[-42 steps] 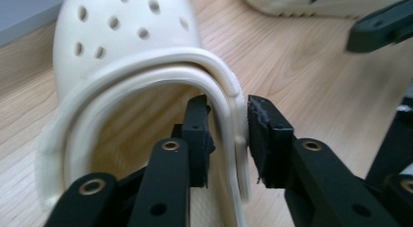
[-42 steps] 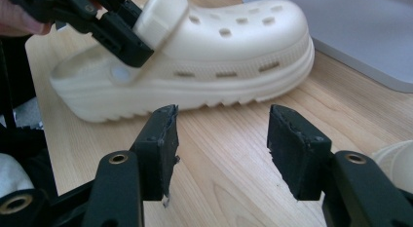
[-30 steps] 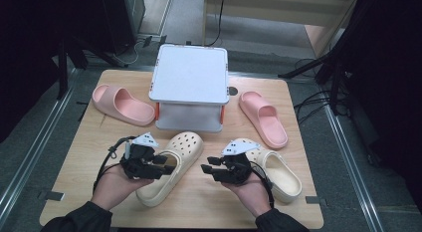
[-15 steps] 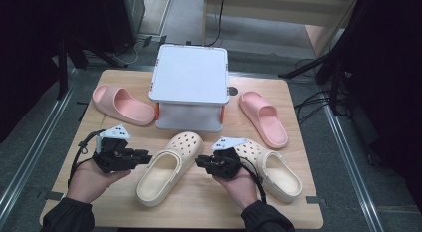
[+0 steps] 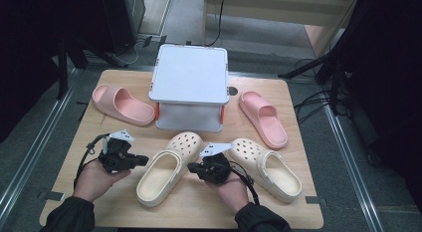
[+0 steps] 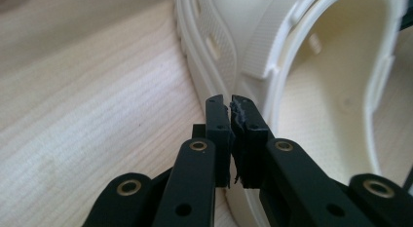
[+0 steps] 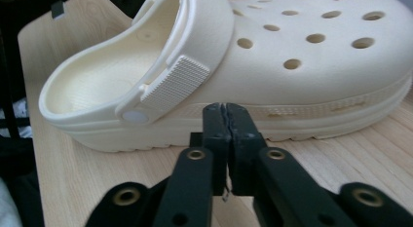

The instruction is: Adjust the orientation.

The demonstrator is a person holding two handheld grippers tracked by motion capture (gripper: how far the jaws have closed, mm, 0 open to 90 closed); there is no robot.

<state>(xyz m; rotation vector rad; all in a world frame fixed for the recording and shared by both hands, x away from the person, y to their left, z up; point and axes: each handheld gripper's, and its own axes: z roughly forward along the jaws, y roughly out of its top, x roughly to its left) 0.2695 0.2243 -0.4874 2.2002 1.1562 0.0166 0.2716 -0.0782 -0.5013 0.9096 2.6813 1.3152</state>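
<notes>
Now both grippers are flanking the cream perforated foam clog (image 5: 166,171) lying near the wooden desk's (image 5: 303,212) front edge. Left gripper (image 5: 144,161) and right gripper (image 5: 191,168) have just been closing their jaws, pads meeting on nothing (its twin clog (image 5: 271,167) is sitting just right).

No writing, label, brand mark or number can be read anywhere — not on the cream clogs (image 5: 166,174), the pink slides (image 5: 122,104), the white box (image 5: 189,85) at 12 o'clock, or the tabletop (image 5: 298,107).
</notes>
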